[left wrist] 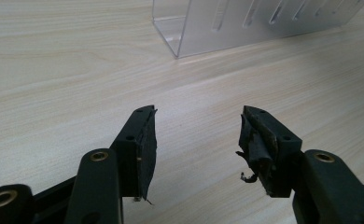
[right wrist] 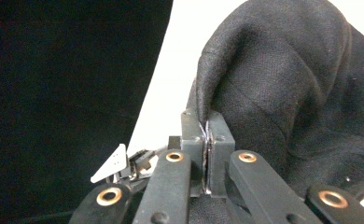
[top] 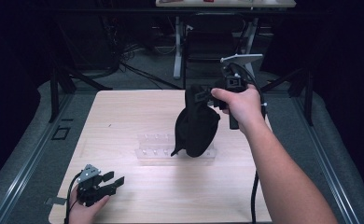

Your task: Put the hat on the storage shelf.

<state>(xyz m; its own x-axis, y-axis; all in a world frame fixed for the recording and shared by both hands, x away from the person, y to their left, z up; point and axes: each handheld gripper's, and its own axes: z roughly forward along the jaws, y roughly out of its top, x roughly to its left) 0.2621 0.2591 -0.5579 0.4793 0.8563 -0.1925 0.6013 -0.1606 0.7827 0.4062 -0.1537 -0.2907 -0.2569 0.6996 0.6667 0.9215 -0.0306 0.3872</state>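
My right gripper view shows the pinch up close: the right hand-held gripper point(right wrist: 206, 154) is pressed together on a fold of the black cloth point(right wrist: 283, 93), which in the high view hangs over the clear rack point(top: 147, 151). My left hand-held gripper point(left wrist: 196, 140) is spread wide and holds nothing, near the worktop's point(top: 124, 112) front-left edge, with bare wood ahead.

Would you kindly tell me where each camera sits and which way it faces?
High view: above the person's side, looking forward and down on the table; both forearms enter.
Left gripper view: rides the left tongs, low over the wood, facing the clear rack; jaws apart.
Right gripper view: rides the right tongs, clamped on the black cloth.
Shared: high view also shows rack and cloth.
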